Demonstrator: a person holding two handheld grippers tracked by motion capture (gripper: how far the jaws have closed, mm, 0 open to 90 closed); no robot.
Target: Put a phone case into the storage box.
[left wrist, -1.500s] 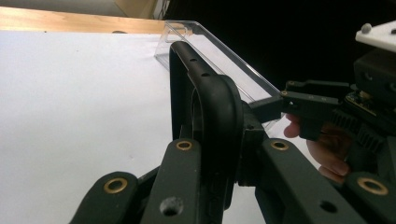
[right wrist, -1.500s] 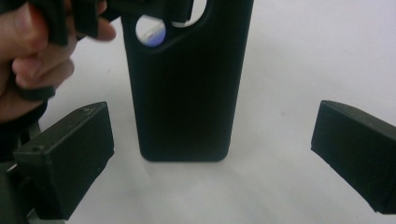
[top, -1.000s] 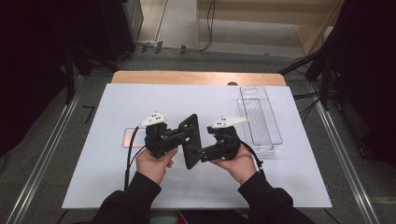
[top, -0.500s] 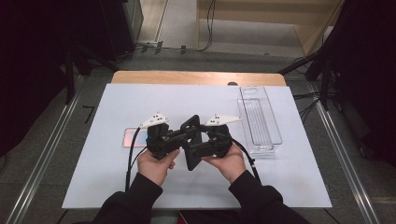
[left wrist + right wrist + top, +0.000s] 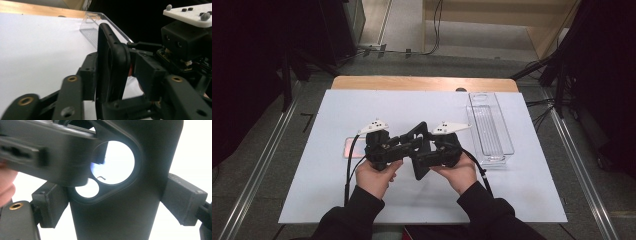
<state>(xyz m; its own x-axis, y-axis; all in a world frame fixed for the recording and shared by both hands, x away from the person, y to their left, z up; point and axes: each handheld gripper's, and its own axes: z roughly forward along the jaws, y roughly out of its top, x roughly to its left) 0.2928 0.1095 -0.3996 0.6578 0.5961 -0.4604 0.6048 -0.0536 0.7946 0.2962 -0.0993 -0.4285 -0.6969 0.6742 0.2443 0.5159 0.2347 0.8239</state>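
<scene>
No readable text, labels, brands or numbers anywhere.

My two hand-held grippers meet over the black phone case (image 5: 420,150), so in the high view I cannot tell where their pads sit on it. A pink thing (image 5: 352,148) on the counter (image 5: 312,190) lies partly hidden behind my left hand-held gripper (image 5: 404,146). In the right gripper view the case runs past the top and bottom edges, and the near dark bar (image 5: 45,152) across it is blurred. My sleeves (image 5: 357,220) are cut off at the bottom edge.
</scene>
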